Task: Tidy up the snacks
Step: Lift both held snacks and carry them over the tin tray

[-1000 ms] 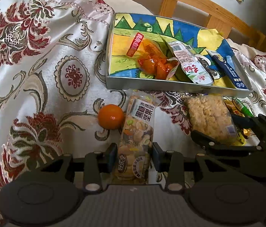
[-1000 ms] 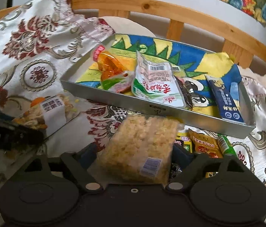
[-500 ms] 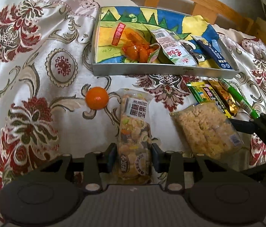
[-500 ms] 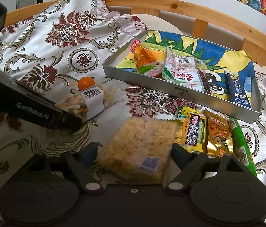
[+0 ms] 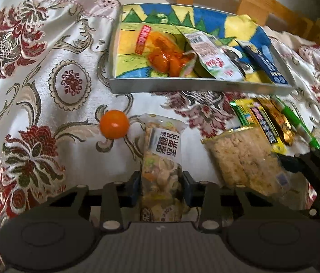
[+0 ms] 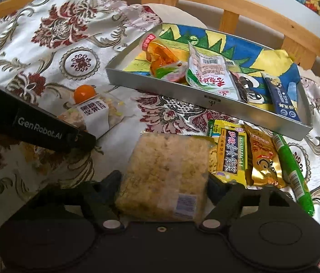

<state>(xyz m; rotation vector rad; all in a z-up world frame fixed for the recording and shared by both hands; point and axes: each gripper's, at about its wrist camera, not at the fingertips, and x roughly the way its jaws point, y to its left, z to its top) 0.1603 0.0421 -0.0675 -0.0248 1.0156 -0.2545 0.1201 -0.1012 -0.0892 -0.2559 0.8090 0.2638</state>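
Observation:
My left gripper (image 5: 161,187) is shut on a clear nut snack bag (image 5: 162,157) with a white label. The bag also shows in the right wrist view (image 6: 94,116). My right gripper (image 6: 163,188) is shut on a pack of pale rice crackers (image 6: 166,173), which also shows in the left wrist view (image 5: 243,157). Both packs hang over the floral bedspread. A silver tray (image 6: 205,100) with a painted bottom lies behind them and holds an orange snack pouch (image 6: 160,56), a white-green pouch (image 6: 210,77) and a dark blue packet (image 6: 281,95).
A small orange (image 5: 114,124) lies on the cloth left of the nut bag. A yellow packet (image 6: 230,154), a gold packet (image 6: 265,161) and a green stick (image 6: 293,173) lie in front of the tray. A wooden bed rail (image 6: 228,0) runs behind.
Both grippers pulled back from the tray with their packs held, then the left moved a little closer again. The loose packets in front of the tray came into view.

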